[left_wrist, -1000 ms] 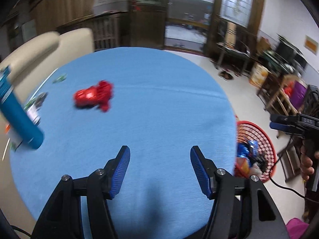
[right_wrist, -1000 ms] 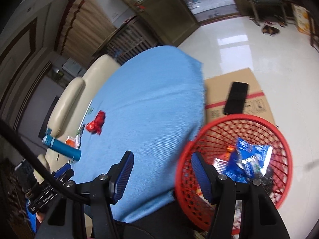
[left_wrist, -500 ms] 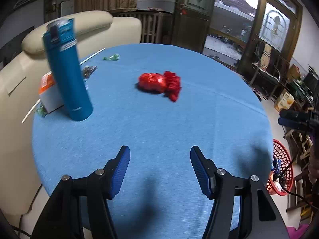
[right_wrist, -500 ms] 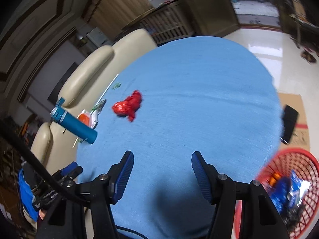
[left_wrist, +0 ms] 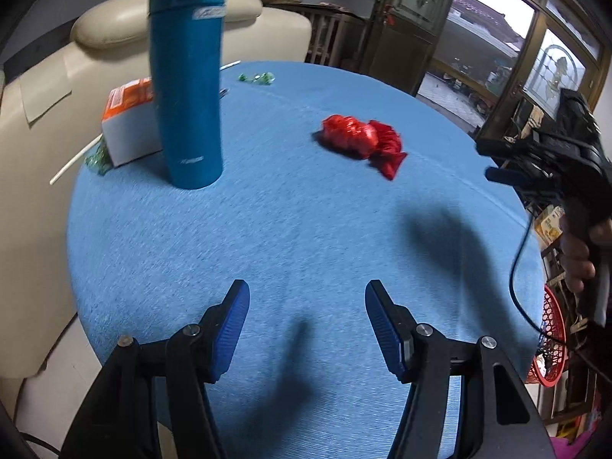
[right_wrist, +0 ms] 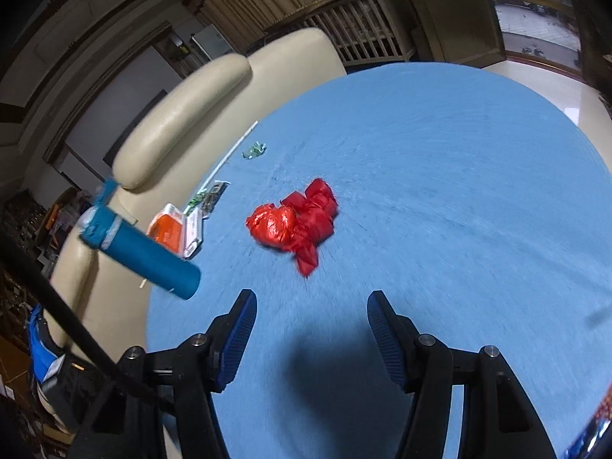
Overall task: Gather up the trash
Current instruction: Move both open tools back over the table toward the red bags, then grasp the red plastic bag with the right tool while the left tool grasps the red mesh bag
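Left wrist view shows the left hand-held gripper spread wide with nothing between its 2 blue pads, hanging over the near part of the round blue counter. Ahead of it and a bit to the right lies a crumpled red wrapper, flat on the counter and well apart from the pads. Ahead and to the left stands a tall blue bottle, upright. Just behind the bottle sits a small orange and white box, and near the box is a bit of green wrapper. Farther ahead, near the far edge, lies another small green wrapper. Off to the right, the right hand-held gripper is held up in a hand, and low beside the counter is a red basket. Right wrist view shows the right hand-held gripper spread wide too, holding nothing. The red wrapper lies close ahead of it, a little left of the middle, not touching the pads. The blue bottle is to the left, with the orange box just behind it. A cream sofa stands past the counter.
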